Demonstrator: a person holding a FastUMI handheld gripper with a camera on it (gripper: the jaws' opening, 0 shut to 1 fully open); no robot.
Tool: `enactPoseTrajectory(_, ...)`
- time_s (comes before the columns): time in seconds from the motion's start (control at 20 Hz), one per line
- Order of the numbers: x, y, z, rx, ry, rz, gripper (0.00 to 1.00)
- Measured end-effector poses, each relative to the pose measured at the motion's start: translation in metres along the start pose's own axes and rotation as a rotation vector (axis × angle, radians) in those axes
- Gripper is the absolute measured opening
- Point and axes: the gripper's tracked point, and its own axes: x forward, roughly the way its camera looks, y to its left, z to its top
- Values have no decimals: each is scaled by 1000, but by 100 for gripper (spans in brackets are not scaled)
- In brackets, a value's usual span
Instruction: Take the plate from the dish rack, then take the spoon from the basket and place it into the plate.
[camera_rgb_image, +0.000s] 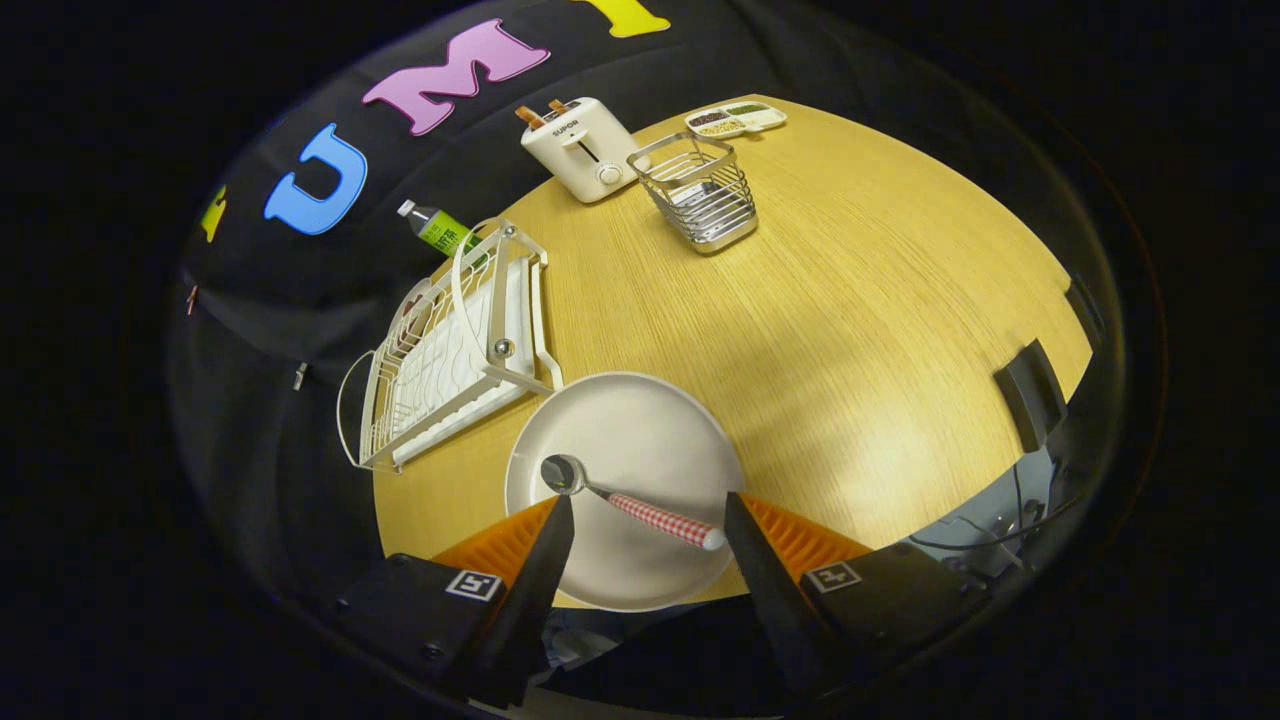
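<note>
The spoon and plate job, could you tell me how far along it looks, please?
Both steps look done. The plate is out of the dish rack and sits on the table beside it. The spoon lies in the plate, far from the wire basket. The tongs are open, with nothing in hand, the spoon lying loose between the fingers. Nothing seems left except backing away.

White plate (640, 440), red-checked spoon (640, 508), yellow wood table (850, 300).

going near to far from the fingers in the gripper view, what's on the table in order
open fingers → round white plate holding the red-checked-handle metal spoon → white wire dish rack → silver wire basket → white toaster → divided white snack tray
</note>
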Motion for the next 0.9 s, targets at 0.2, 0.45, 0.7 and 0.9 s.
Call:
enactPoseTrajectory(0.2,-10,-3,20,-29,-65,-23,98)
enactPoseTrajectory(0.45,-17,3,36,-60,-106,-15,98)
enactPoseTrajectory(0.7,-36,15,62,-195,-192,-49,99)
enactPoseTrajectory(0.9,-76,54,118,-347,-366,-55,99)
